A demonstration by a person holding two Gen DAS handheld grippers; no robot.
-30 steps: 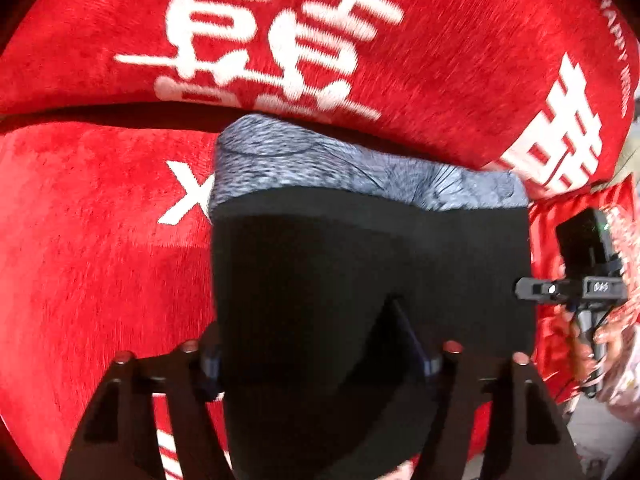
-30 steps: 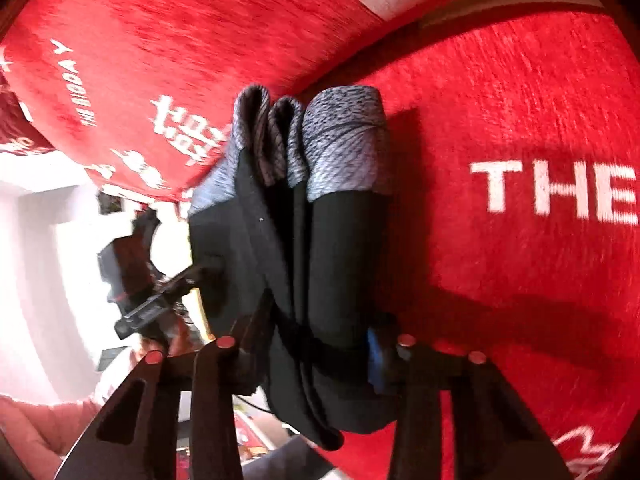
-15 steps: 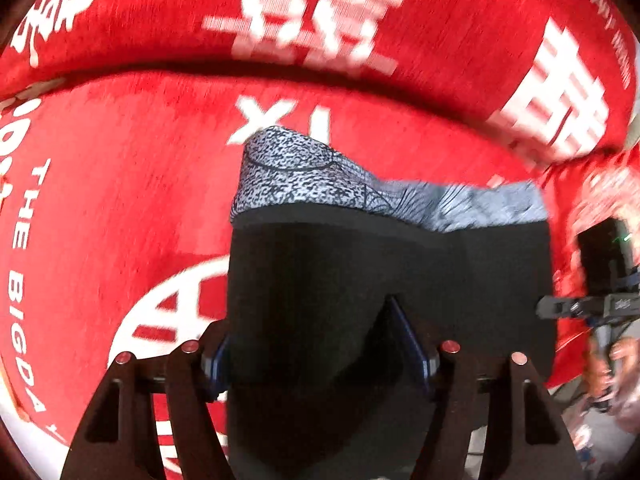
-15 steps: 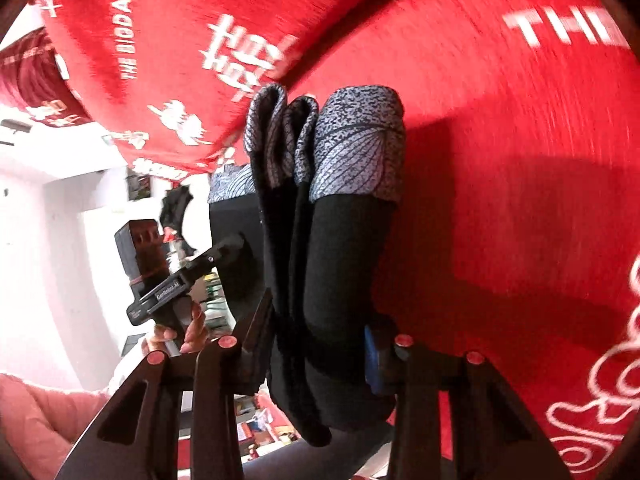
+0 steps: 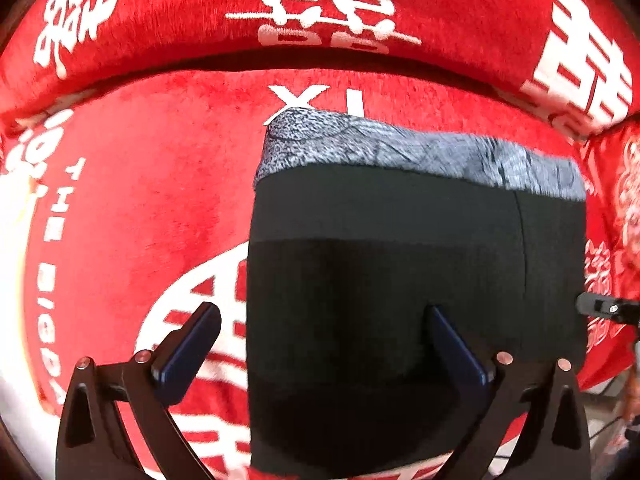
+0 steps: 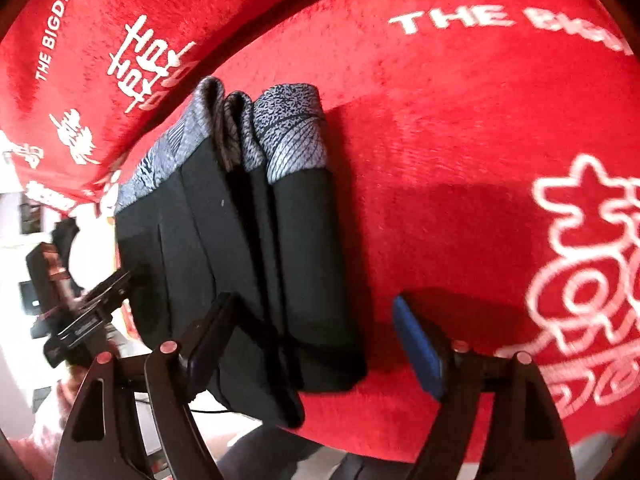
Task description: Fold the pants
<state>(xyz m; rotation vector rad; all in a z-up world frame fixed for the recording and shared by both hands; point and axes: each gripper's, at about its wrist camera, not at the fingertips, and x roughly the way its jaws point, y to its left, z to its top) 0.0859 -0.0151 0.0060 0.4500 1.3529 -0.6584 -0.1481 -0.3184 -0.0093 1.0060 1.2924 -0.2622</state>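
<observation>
The folded black pants (image 5: 400, 272) with a grey patterned waistband (image 5: 400, 152) lie on the red sofa seat (image 5: 140, 200). My left gripper (image 5: 324, 344) is open, its fingers spread around the pants' left edge. In the right wrist view the pants (image 6: 256, 260) show as a stack of several folded layers with the waistband (image 6: 280, 136) at the far end. My right gripper (image 6: 316, 340) is open, its fingers either side of the stack's near end. The left gripper (image 6: 92, 308) shows at the left, past the pants.
The red sofa backrest (image 5: 320, 12) with white characters rises behind the seat. The seat's front edge (image 6: 400, 448) is near the right gripper, with floor below. The right gripper's tip (image 5: 604, 308) shows at the right edge of the left wrist view.
Both grippers were shut on the pants and holding them up; the pants came down onto the seat. Both grippers have opened and let go.
</observation>
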